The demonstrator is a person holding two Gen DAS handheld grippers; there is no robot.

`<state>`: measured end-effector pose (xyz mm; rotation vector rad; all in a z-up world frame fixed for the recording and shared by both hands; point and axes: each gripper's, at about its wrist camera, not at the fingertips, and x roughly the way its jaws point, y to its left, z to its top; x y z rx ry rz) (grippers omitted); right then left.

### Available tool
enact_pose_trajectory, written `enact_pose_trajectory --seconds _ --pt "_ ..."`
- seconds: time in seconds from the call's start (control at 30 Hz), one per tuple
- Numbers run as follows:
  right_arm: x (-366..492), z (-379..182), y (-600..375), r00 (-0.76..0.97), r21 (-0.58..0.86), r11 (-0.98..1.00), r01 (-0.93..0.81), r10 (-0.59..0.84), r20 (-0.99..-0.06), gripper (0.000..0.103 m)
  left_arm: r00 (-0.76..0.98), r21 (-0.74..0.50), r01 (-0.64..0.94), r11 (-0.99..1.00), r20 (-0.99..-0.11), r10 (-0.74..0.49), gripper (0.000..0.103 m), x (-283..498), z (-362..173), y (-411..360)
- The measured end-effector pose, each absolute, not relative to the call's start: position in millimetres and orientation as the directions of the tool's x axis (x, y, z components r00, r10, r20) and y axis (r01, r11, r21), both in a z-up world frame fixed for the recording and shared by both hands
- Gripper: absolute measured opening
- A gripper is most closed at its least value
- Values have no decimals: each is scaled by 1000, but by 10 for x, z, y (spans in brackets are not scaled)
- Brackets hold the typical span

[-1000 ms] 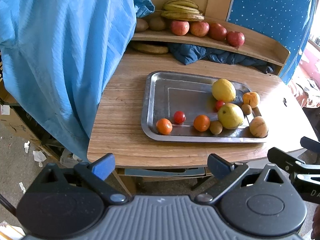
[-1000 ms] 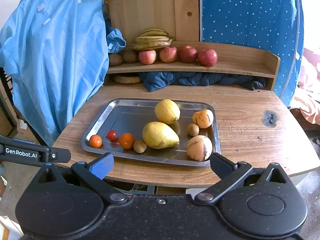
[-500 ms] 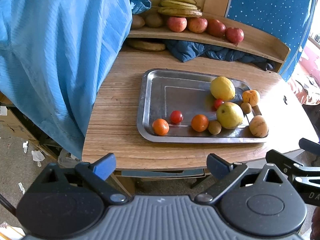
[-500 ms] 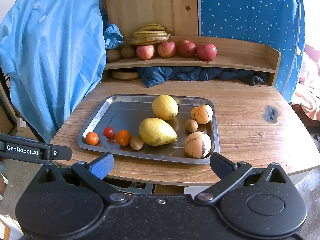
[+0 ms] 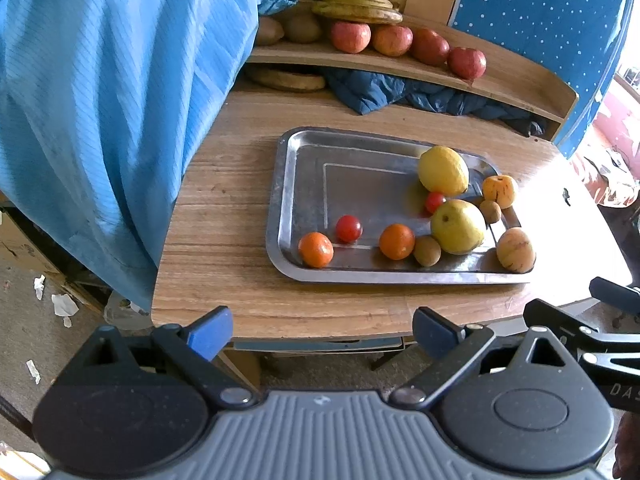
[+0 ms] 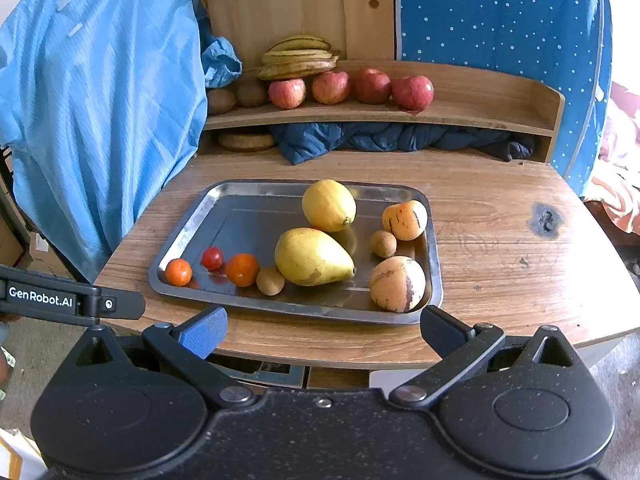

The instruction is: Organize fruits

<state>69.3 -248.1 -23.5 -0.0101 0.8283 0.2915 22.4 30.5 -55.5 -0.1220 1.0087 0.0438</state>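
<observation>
While you hold both grippers short of the table edge, left gripper (image 5: 322, 330) and right gripper (image 6: 322, 330) spread empty; only the left wrist view shows a second cherry tomato (image 5: 435, 201) behind the pear (image 5: 458, 226)

Surroundings of my work table, both wrist views.
A light blue cloth (image 6: 100, 120) hangs at my left, draping past the wooden table (image 6: 500, 240) edge. A dark blue bundled fabric (image 6: 380, 140) lies beneath the shelf, beside a flat brown disc (image 6: 246, 141). Behind stands a blue white-dotted sheet (image 6: 500, 12). Paper scraps (image 5: 60, 304) litter the floor.
</observation>
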Motion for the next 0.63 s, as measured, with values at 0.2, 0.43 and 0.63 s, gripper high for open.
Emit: enact_pose_trajectory --seconds 0.2,0.43,0.63 --pt "727 -253 -2475 635 104 960 -259 250 -730 102 529 -85 -93 992 -849 -23 99 254 -565 317" --pt "761 -275 -2483 629 104 959 -262 251 -736 102 522 -89 -95 991 -852 -26 99 307 -592 317" --pt "792 -297 -2499 623 106 959 -263 253 -741 102 517 -90 -93 992 -855 -29 101 334 -611 290"
